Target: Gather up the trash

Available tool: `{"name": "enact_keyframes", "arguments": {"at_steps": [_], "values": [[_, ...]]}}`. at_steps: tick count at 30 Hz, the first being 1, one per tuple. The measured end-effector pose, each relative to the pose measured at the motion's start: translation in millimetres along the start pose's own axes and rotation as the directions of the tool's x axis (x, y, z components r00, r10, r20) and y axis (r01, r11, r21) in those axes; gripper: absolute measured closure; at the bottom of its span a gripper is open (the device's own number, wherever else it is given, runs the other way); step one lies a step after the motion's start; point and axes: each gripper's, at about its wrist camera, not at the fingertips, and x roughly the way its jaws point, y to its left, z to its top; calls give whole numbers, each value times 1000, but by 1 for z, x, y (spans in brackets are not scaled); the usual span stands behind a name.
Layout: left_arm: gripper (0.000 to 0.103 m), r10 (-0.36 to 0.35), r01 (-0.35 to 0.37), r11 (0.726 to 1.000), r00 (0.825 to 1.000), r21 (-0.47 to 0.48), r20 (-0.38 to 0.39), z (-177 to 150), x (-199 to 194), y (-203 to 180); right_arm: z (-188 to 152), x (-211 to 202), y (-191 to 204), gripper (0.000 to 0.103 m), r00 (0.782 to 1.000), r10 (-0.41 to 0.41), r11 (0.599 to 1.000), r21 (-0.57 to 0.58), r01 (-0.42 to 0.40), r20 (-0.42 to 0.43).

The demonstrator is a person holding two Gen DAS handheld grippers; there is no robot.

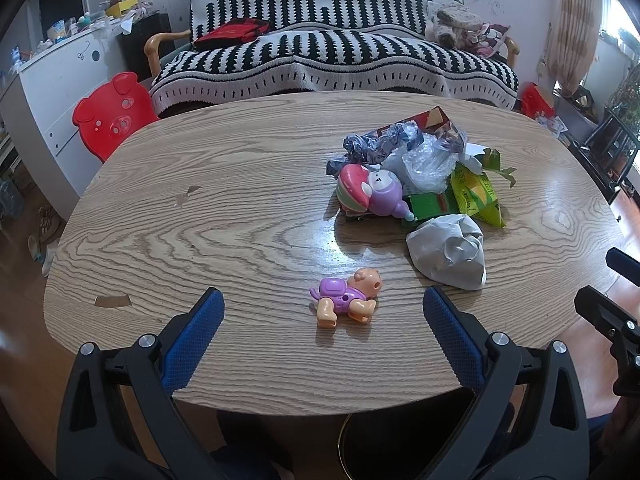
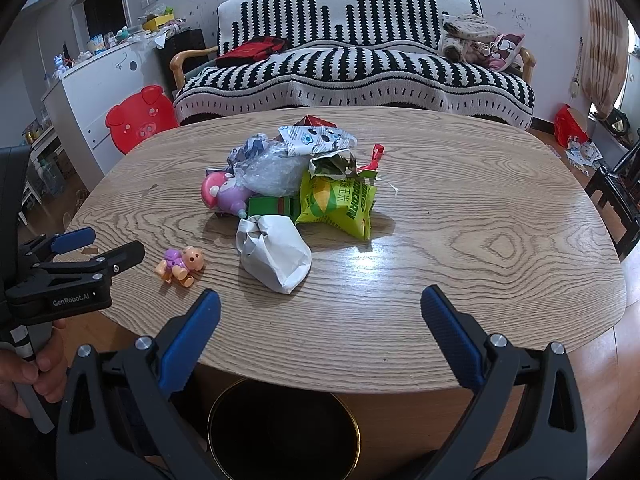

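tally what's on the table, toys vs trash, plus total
Toys: 2 (baby toy, purple doll)
Trash: 7 visible (white paper wad, popcorn bag, green box, clear plastic, printed wrapper, red box, red scrap)
Total: 9; the pile may hide more.

a wooden oval table (image 1: 240, 208) fills the middle of the frame. behind it, top centre, a sofa (image 1: 332, 52) under a black-and-white striped throw stands against a scuffed white wall. a white cabinet (image 1: 52, 80) and red pig-shaped chair (image 1: 110, 118) sit upper left; a curtain (image 1: 572, 20) hangs upper right.
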Motion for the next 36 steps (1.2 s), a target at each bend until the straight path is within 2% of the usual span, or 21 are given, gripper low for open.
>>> {"name": "enact_keyframes", "arguments": {"at_steps": [27, 32, 36], "values": [[6, -5, 5, 1000, 1000, 6, -9, -4, 4, -1, -1, 2, 1, 6, 1000, 2, 1000, -1, -2, -7], [6, -2, 3, 1000, 1000, 21, -26, -7, 10, 2, -2, 17, 3, 6, 999, -1, 1000, -11, 0, -37], [6, 13, -10, 999, 997, 40, -74, -14, 29, 5, -4, 44, 7, 6, 996, -6, 999, -33, 3, -87]]}}
